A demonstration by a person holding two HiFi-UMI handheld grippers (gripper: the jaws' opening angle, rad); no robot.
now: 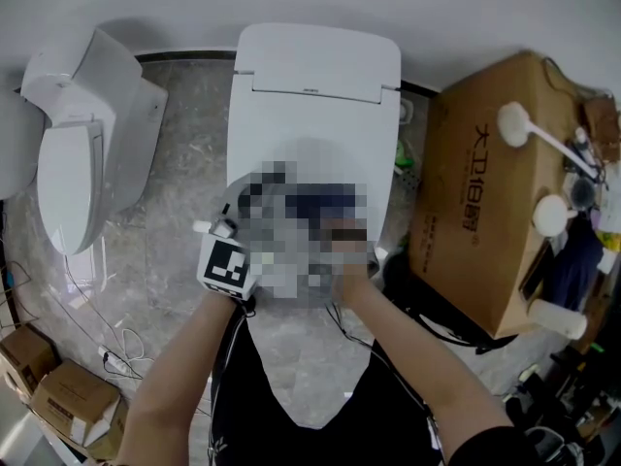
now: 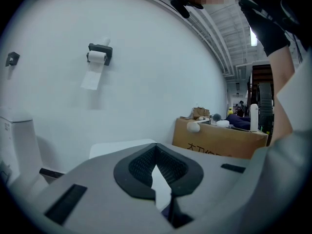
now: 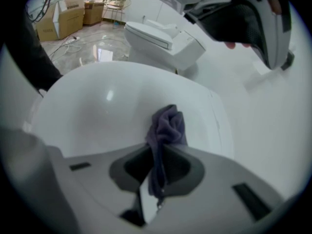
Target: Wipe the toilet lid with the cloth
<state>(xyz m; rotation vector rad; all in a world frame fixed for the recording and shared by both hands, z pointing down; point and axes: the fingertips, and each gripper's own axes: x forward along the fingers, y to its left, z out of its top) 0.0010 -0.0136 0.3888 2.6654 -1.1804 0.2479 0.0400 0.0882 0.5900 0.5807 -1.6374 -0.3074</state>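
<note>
The white toilet lid (image 1: pixel 310 144) lies closed in the middle of the head view, below the tank. A mosaic patch covers most of both grippers there; only the left one's marker cube (image 1: pixel 225 265) shows at the lid's near edge. In the right gripper view my right gripper (image 3: pixel 158 155) is shut on a dark purple cloth (image 3: pixel 168 126), which bunches out past the jaws just above the lid (image 3: pixel 107 106). My left gripper (image 2: pixel 156 155) is shut with nothing in it and points at the wall. It also hangs above the lid as the left gripper (image 3: pixel 243 23) in the right gripper view.
A second white toilet (image 1: pixel 82 153) stands to the left. A large cardboard box (image 1: pixel 485 192) with white brushes on top stands close on the right. Small cartons (image 1: pixel 58 396) and cables lie on the marble floor at the lower left. A toilet-paper holder (image 2: pixel 99 55) hangs on the wall.
</note>
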